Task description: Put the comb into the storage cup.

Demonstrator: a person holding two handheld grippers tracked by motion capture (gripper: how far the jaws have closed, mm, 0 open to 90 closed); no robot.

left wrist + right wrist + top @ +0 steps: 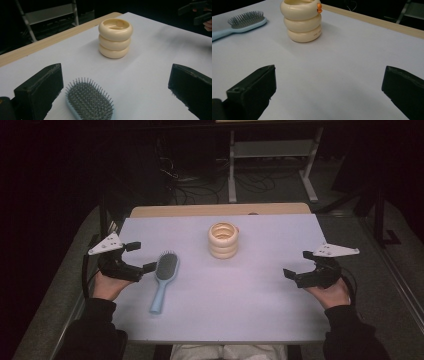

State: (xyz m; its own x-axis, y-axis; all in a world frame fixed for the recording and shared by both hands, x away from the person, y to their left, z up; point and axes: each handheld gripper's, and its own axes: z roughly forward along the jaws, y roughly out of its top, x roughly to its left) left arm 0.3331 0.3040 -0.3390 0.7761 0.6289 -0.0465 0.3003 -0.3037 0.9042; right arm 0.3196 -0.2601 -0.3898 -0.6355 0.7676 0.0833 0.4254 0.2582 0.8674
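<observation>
Hairbrush (163,279) is lying flat on the lavender worktop (250,305), on its left side, bristles up, and it is sitting just beside the left tongs (141,257). Its long axis is running near-to-far with a slight slant: the bristle head is pointing far and a little right, the pale blue handle is trailing toward the near edge. The left tongs are gaping wide with nothing in them; in the left gripper view the bristle head (88,100) is sitting between the 2 black jaws, closer to the left one. The right tongs (298,268) are also spread wide and holding nothing, hovering at the right edge of the worktop, well apart from the brush. A cream holder (223,240) shaped like 3 stacked rings is standing upright toward the far middle, apart from both tongs. The left hand is clearly the nearer one, so the pickup probably falls to it, with the jaws closing across the brush's narrow width.
</observation>
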